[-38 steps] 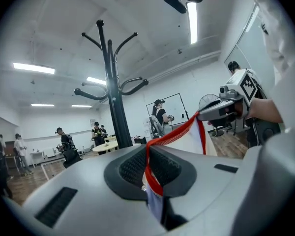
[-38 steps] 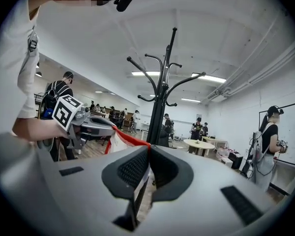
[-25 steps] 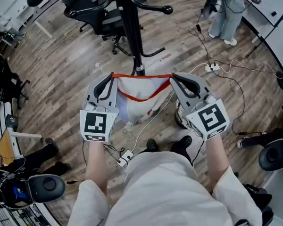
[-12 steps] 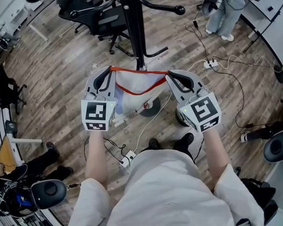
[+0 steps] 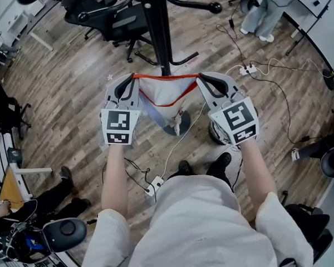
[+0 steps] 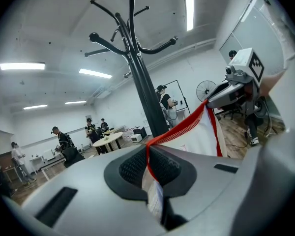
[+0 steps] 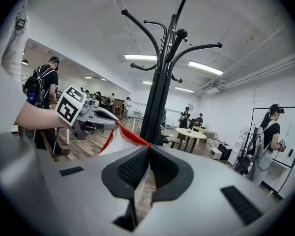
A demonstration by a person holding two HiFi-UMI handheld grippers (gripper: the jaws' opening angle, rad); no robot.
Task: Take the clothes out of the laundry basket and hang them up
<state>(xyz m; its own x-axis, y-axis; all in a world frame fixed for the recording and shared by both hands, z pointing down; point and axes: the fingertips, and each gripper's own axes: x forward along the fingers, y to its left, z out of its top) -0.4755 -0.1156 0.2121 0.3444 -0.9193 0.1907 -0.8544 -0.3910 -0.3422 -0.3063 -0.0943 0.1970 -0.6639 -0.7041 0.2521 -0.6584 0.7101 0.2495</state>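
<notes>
A white garment with red trim (image 5: 164, 95) hangs stretched between my two grippers, just in front of the black coat rack pole (image 5: 156, 32). My left gripper (image 5: 132, 82) is shut on the red-trimmed edge at its left end. My right gripper (image 5: 201, 81) is shut on the same edge at its right end. In the left gripper view the red edge (image 6: 187, 127) runs from my left gripper (image 6: 148, 154) across to the right gripper (image 6: 226, 91), with the coat rack (image 6: 140, 77) behind. The right gripper view shows the trim (image 7: 130, 136) pinched in my right gripper (image 7: 148, 154). No laundry basket is in view.
The coat rack's curved hooks (image 7: 167, 38) rise overhead. A black office chair (image 5: 108, 18) stands behind the rack at left. Cables and a power strip (image 5: 246, 69) lie on the wooden floor at right, another strip (image 5: 155, 185) by the feet. A person (image 5: 261, 10) stands at back right.
Both grippers have carried the stretched garment forward, closer to the coat rack pole. Both stay shut on the red edge.
</notes>
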